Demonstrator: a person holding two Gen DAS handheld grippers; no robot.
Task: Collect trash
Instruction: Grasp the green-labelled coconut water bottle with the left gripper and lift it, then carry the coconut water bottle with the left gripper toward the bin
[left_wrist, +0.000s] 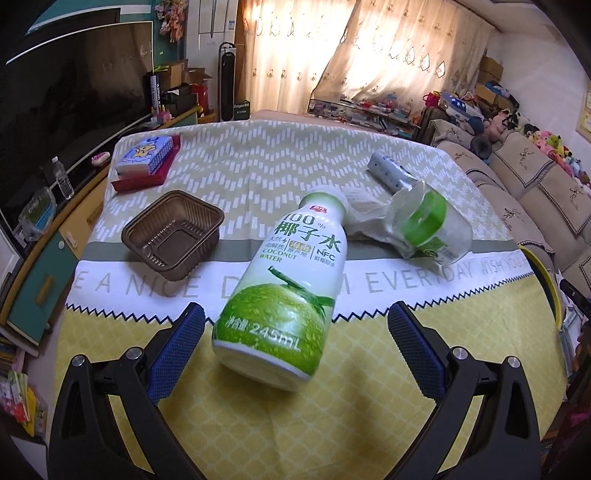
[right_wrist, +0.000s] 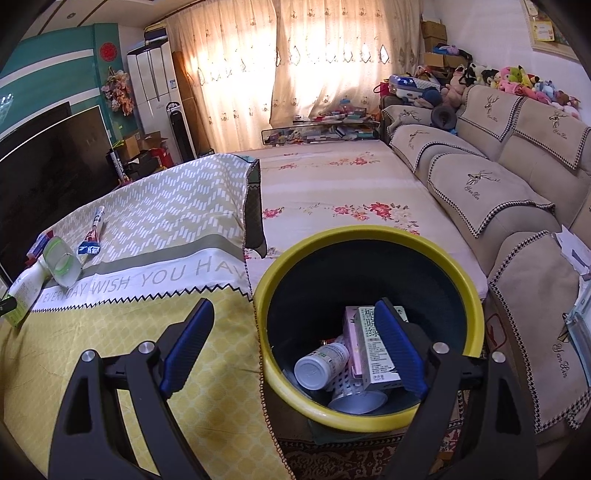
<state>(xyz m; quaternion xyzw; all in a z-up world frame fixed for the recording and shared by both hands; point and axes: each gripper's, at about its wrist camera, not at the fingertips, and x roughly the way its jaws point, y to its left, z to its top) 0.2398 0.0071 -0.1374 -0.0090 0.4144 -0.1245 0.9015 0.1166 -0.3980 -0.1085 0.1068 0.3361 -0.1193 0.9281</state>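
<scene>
Between my left gripper's (left_wrist: 295, 325) spread fingers lies the coconut water bottle (left_wrist: 284, 288); my right gripper (right_wrist: 295, 332) gapes above the bin (right_wrist: 369, 415).

Right tool (right_wrist: 295, 343) jaws spread wide, nothing between them, poised over the yellow-rimmed bin (right_wrist: 369, 236). Inside bin: white bottle (right_wrist: 321, 363), green-and-white carton (right_wrist: 373, 354), can (right_wrist: 356, 400). Left of bin, on table (right_wrist: 129, 325): clear cup (right_wrist: 62, 264), toothpaste tube (right_wrist: 94, 230).
</scene>
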